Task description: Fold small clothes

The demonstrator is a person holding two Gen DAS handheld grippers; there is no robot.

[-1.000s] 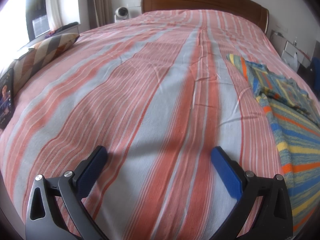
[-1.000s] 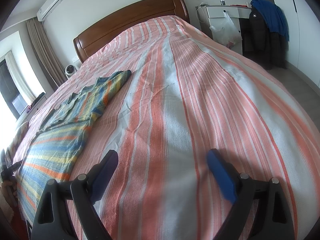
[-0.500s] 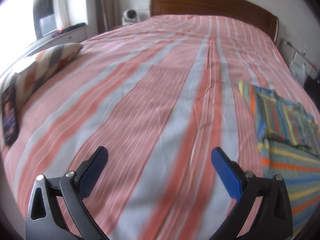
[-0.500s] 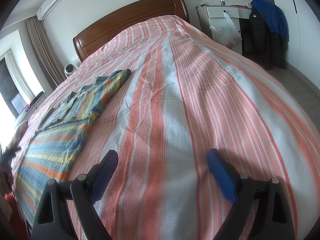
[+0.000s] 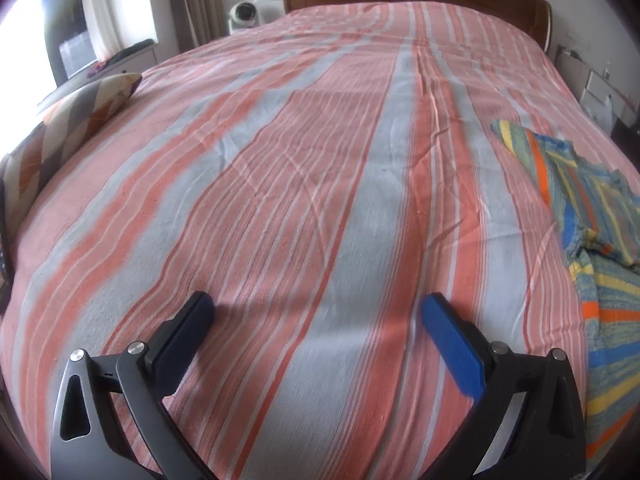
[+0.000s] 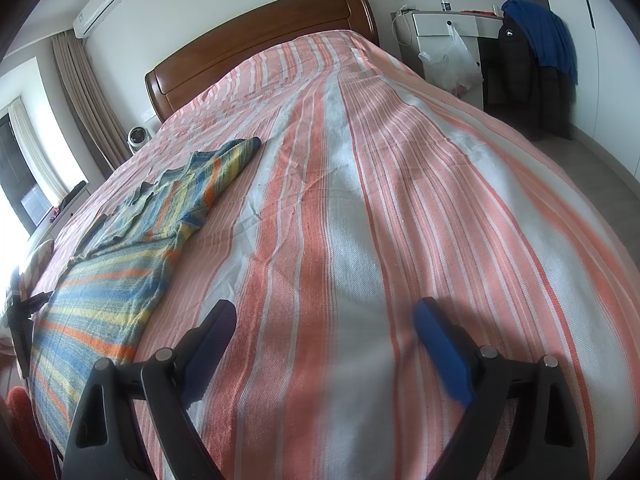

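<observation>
A small garment with blue, yellow, green and orange stripes lies spread on the bed at the right edge of the left wrist view. In the right wrist view it lies at the left, with a sleeve reaching toward the headboard. My left gripper is open and empty, low over bare bedspread to the left of the garment. My right gripper is open and empty, low over bare bedspread to the right of the garment. Neither gripper touches the garment.
The bed has a pink, orange and white striped cover and a wooden headboard. A striped cushion lies at the bed's left edge. A white cabinet with a plastic bag and hanging jackets stand on the right.
The left wrist view swung: the garment slid toward the right edge and the cushion came closer at the left. The right gripper barely moved. Both grippers stayed open.
</observation>
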